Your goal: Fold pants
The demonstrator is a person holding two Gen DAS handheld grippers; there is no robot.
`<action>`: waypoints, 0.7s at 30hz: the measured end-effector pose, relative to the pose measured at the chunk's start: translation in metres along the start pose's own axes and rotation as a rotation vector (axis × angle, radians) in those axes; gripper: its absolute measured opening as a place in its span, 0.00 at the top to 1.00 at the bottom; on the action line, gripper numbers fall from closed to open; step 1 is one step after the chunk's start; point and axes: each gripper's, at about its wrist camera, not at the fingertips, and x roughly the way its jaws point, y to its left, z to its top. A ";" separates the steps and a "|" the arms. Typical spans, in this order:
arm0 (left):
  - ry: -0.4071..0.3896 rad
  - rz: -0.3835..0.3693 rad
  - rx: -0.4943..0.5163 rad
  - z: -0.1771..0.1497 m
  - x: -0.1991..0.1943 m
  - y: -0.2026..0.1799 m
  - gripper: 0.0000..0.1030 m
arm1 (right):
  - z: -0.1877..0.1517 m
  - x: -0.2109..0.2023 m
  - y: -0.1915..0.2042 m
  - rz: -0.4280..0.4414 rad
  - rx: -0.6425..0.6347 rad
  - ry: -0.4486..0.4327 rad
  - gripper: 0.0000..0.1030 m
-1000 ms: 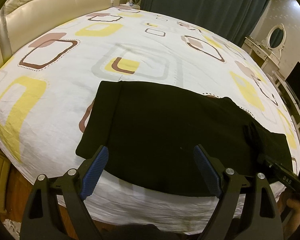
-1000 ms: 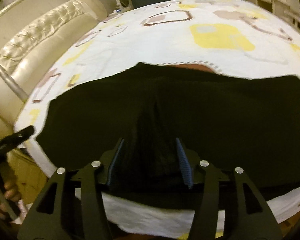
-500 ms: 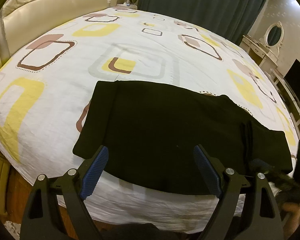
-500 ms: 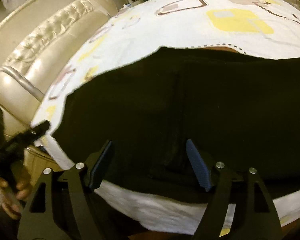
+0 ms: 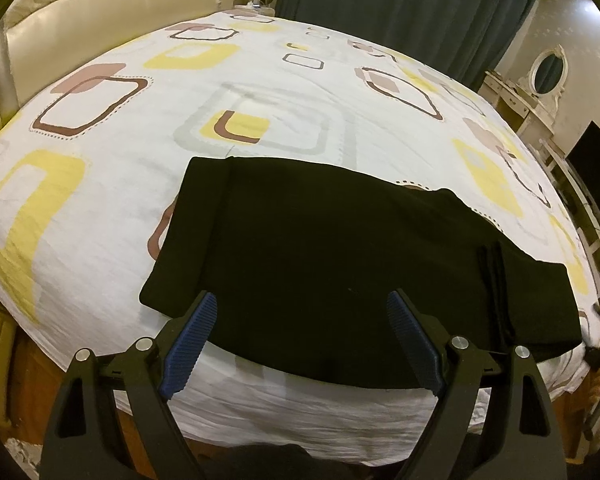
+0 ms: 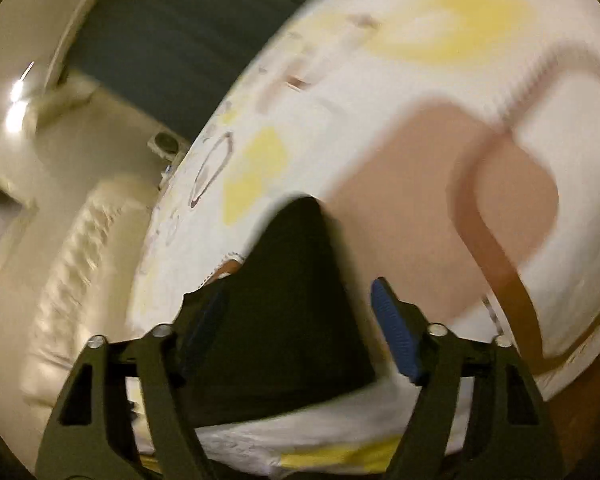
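Observation:
Black pants [image 5: 320, 260] lie folded lengthwise in a long band across the near part of the patterned bed sheet [image 5: 300, 92]. My left gripper [image 5: 302, 298] hovers open over the band's near edge, its blue pads wide apart with nothing pinched. In the blurred, tilted right wrist view, one narrow end of the pants [image 6: 292, 300] points away between the fingers of my right gripper [image 6: 298, 288]. Its jaws are closing; the cloth lies below and between them. The right pad stands over bare sheet [image 6: 420, 100], and neither pad presses on the cloth.
A cream padded headboard [image 5: 100, 0] runs along the bed's far left. Dark curtains [image 5: 400, 8] hang behind the bed. At the right stand a white dressing table with an oval mirror [image 5: 540, 76] and a dark screen [image 5: 596, 176]. The bed's near edge drops just under the grippers.
The right gripper swept sideways from the middle of the pants to one end and rolled, so its view is tilted and blurred. It let go of the fold. The left gripper stayed still.

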 end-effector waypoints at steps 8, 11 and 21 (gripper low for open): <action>0.007 -0.011 0.014 -0.003 0.001 -0.006 0.17 | -0.016 0.029 -0.025 -0.023 -0.038 0.095 0.76; 0.006 -0.013 0.033 -0.003 0.001 -0.009 0.17 | -0.016 0.030 -0.024 -0.037 -0.057 0.097 0.77; 0.012 -0.027 0.033 -0.003 0.002 -0.009 0.17 | 0.024 0.021 -0.004 0.048 -0.052 0.086 0.60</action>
